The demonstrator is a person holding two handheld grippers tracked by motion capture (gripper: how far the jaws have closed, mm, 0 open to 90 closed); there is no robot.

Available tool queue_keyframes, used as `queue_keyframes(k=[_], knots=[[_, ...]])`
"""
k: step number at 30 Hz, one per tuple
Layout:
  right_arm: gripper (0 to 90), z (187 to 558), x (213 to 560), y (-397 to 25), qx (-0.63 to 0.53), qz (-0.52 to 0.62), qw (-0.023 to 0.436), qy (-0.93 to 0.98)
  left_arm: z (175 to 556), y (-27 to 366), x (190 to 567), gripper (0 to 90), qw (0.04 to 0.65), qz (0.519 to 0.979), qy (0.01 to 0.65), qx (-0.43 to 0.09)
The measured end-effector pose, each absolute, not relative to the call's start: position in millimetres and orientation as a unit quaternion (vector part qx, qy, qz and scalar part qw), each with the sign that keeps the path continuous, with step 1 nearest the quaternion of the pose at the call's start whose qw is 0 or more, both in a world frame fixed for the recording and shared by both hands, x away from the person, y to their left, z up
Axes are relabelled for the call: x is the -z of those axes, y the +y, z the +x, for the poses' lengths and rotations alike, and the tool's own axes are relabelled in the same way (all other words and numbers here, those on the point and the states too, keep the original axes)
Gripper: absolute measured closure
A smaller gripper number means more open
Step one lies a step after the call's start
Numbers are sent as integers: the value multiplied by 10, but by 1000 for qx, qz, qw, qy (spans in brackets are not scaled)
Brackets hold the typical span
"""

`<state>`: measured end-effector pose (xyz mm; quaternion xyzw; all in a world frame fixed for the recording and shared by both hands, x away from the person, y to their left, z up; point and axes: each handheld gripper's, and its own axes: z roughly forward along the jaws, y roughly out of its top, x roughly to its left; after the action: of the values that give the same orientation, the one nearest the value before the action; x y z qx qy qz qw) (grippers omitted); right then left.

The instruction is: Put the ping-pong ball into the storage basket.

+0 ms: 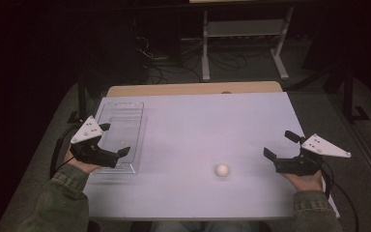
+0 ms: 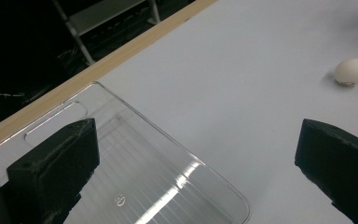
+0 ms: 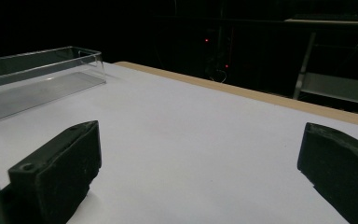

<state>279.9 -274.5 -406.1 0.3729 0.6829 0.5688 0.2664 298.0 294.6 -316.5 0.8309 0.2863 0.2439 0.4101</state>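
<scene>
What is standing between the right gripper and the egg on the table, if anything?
Nothing visible does. In the high view the egg lies alone on the white table, with bare surface between it and the open right gripper. The clear plastic tray sits far off, by the left gripper.

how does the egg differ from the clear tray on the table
The egg is small, round and solid white; the tray is long, flat-bottomed and see-through. The egg lies toward the right, the tray along the left edge under the left hand-held gripper. Both rest on the table, untouched.
</scene>
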Motion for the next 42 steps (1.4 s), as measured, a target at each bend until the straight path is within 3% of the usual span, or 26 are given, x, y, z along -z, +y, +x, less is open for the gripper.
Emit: queue_keyframes(k=[42], knots=[[0,2802,4072,-2762,-563,379,257,687,3230,2509,2882,0,368,879,219,-208]])
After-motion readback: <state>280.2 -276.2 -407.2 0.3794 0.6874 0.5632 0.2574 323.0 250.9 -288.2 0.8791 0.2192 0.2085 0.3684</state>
